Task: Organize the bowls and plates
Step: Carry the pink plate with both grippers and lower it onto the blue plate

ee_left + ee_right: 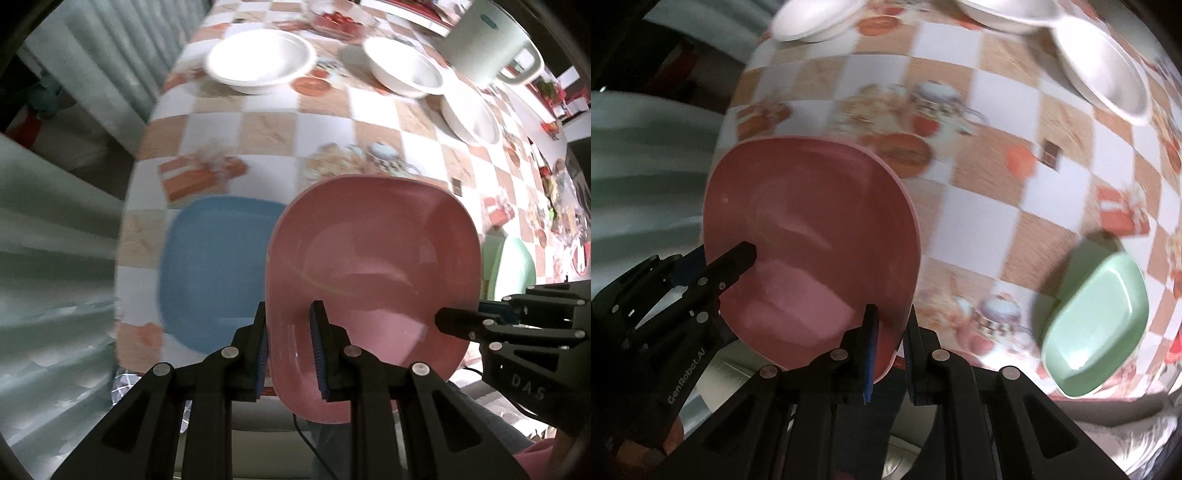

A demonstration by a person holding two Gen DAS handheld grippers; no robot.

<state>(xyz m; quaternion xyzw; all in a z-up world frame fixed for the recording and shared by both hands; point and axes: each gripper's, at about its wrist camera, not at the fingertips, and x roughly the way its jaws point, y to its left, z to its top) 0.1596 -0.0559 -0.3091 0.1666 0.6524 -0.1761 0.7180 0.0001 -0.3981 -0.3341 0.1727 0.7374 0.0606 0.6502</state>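
Note:
Both grippers hold one pink square plate (373,266) above the table's near edge. My left gripper (290,347) is shut on its left rim. My right gripper (890,350) is shut on its right rim; the plate shows in the right wrist view (812,236). A blue square plate (214,266) lies on the table left of and below the pink one. A green square bowl (1097,325) rests at the right near the edge. Three white round bowls (260,61) (404,68) (471,116) stand farther back.
The table has a checkered orange-and-white cloth (280,125). A pale green pot with handle (487,40) and a glass dish of red food (338,20) stand at the far end. A curtain (55,236) hangs left of the table.

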